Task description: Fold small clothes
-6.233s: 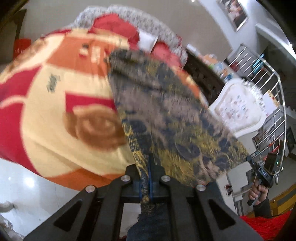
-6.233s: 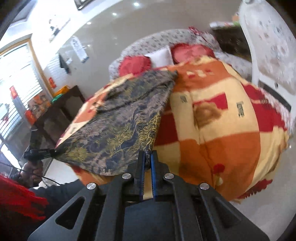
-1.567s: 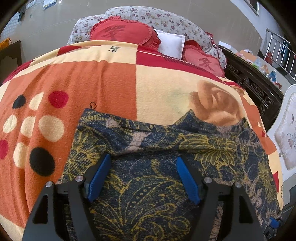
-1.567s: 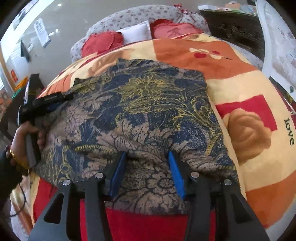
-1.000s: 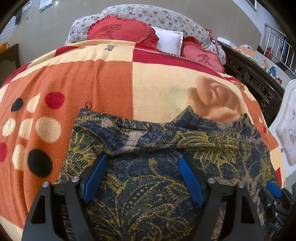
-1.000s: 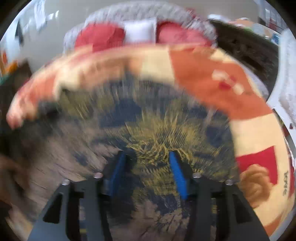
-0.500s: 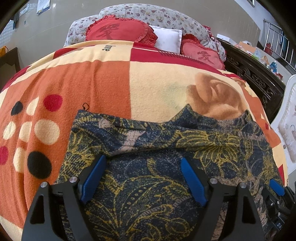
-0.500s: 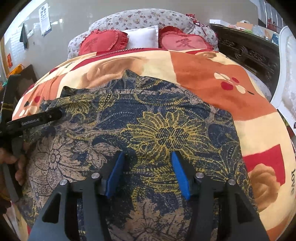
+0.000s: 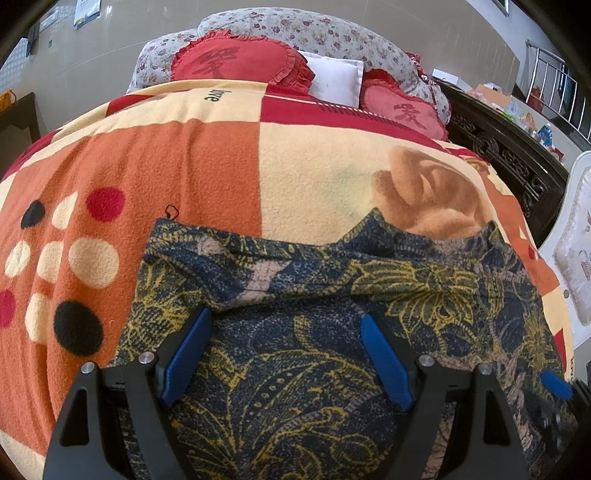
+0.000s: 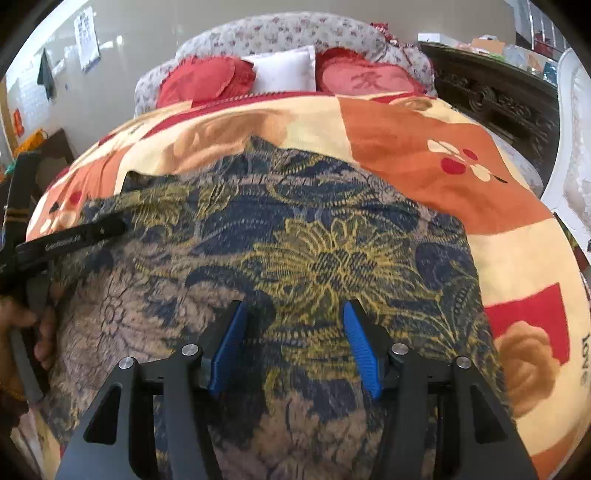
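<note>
L gripper (image 9: 284,328) & R gripper (image 10: 293,317) both spread wide, gripping nothing, over patterned garment (image 9: 295,369) (flat on blanket (image 9: 184,166)).

My left gripper (image 9: 284,325) has a black frame, blue ribbed finger pads (image 9: 186,356) and silver screws. My right gripper (image 10: 293,314) is built the same. At the right view's left edge, my bare-skinned hand (image 10: 22,328) shows.

Pretty clearly a bedroom in someone's home: a bed fills the frame under a patchwork fleece blanket (image 9: 221,166), with red heart cushions (image 9: 236,61) and a white pillow (image 9: 334,79) against a floral headboard (image 9: 314,29) up top, plus dark carved wooden furniture (image 9: 506,155) at right.
</note>
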